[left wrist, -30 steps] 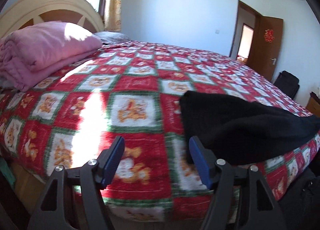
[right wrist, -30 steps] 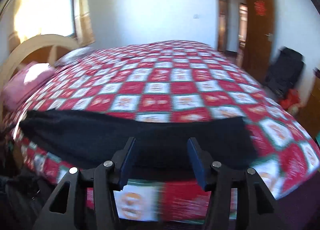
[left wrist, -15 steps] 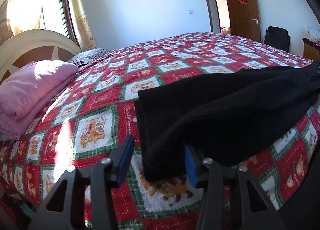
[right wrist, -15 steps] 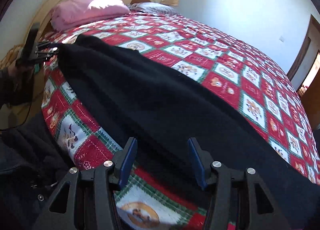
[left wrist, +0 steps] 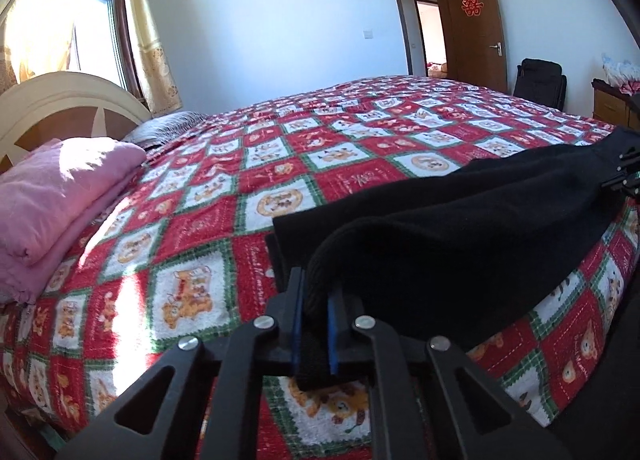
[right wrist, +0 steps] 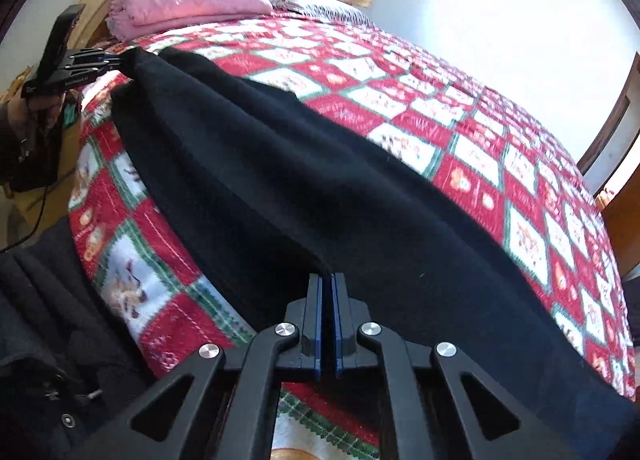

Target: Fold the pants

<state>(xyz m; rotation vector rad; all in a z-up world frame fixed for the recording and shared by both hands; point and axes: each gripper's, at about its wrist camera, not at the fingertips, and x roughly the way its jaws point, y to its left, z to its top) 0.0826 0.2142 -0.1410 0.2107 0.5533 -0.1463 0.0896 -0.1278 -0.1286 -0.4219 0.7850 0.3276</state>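
Black pants (left wrist: 460,236) on bedspread (left wrist: 248,188), edges pinched between fingers of left gripper (left wrist: 314,324) and right gripper (right wrist: 328,320).

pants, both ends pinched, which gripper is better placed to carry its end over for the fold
Probably left. The left gripper clamps a bunched end of the pants already raised off the bed. The right gripper pinches a fold lying flat.

Pants (left wrist: 460,236): plain black. Bedspread (left wrist: 248,180): red and white squares edged green, with orange bear motifs. Folded blanket (left wrist: 52,200): pink. Headboard (left wrist: 68,100): cream with brown panels. Curtain (left wrist: 150,56): pale gold, patterned. Door (left wrist: 476,28): brown, bearing a red emblem. Left hand-held gripper (left wrist: 315,324): black, blue pads.
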